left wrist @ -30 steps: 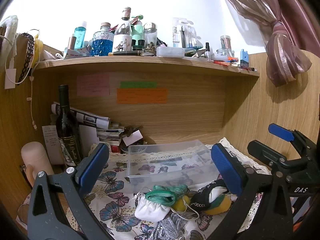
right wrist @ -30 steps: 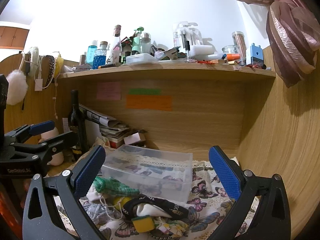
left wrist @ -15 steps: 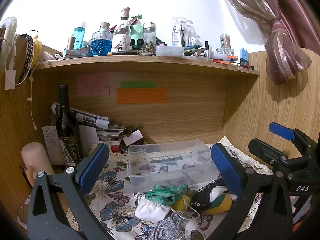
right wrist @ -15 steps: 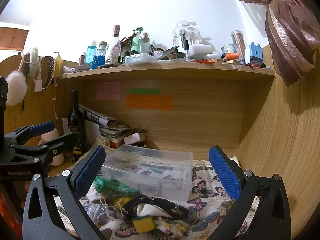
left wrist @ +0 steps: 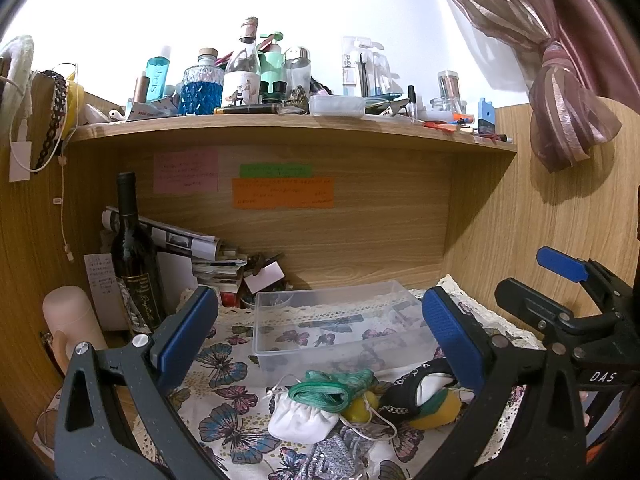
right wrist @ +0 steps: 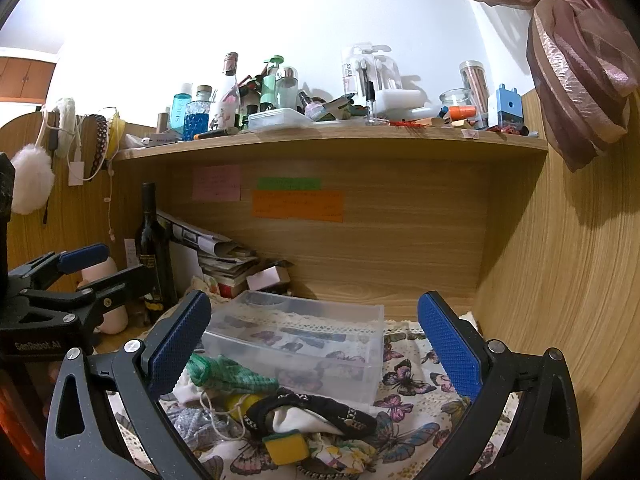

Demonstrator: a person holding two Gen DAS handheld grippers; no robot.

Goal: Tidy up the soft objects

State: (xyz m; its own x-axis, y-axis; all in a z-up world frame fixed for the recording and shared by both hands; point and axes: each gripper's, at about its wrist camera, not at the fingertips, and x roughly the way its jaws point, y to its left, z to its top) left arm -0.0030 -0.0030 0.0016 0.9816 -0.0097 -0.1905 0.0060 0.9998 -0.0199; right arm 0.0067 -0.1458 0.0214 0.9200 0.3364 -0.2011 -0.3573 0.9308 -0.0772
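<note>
Soft pile (left wrist: 352, 404) before clear bin (left wrist: 340, 328), wine bottle (left wrist: 134, 256) left, both grippers (left wrist: 316, 336) (right wrist: 312, 344) spread

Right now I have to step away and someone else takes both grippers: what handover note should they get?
Left gripper: open, holding nothing, hovering short of the pile.
Right gripper: open, holding nothing, beside it.
Clear plastic bin: on the butterfly cloth, nothing inside.
Soft things lie heaped in front of the bin: green mesh pouch, white drawstring pouch, black band, yellow sponge, silvery fabric.
Done: nothing sorted yet.
Left: probably move each soft item into the bin; the green pouch lies nearest the left gripper.
</note>
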